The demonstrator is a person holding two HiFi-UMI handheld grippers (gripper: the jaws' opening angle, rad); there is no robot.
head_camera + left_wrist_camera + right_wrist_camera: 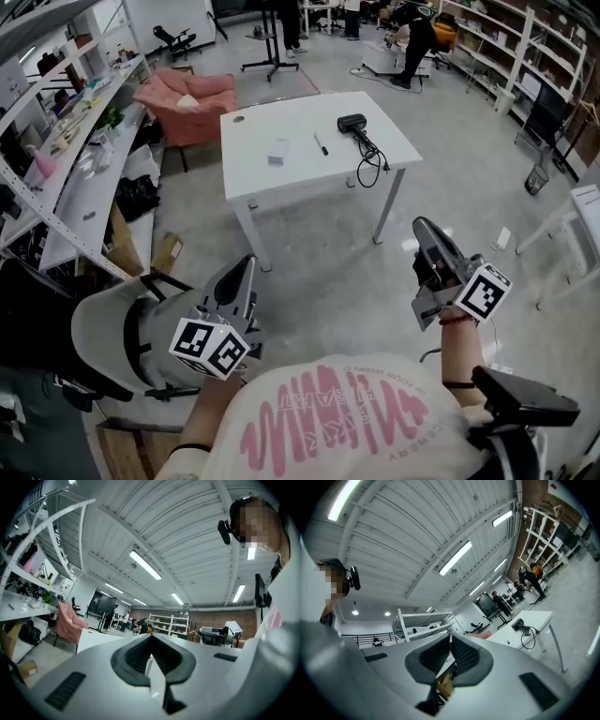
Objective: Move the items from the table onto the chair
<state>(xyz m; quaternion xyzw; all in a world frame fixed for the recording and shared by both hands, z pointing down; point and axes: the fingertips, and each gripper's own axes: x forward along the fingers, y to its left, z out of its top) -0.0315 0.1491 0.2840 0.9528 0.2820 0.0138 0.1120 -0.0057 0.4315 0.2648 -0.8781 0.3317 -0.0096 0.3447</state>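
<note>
A white table [309, 173] stands ahead on the grey floor. On it lie a black hair-dryer-like device with a coiled cord [353, 123], a dark pen [321, 143] and a small white block [278, 151]. A pink armchair [187, 105] sits just left of the table. My left gripper [248, 263] and right gripper [423, 227] hang well short of the table, both shut and empty. In the left gripper view the left gripper [151, 656] has its jaws together. The right gripper [451, 654] is likewise shut in its own view, with the table [534, 619] far off.
Long white shelves [84, 178] with clutter run along the left, with cardboard boxes [165, 251] on the floor below. A grey office chair [108, 339] is close at my left. Another white table [574, 220] and shelving stand at the right. People stand at the far end.
</note>
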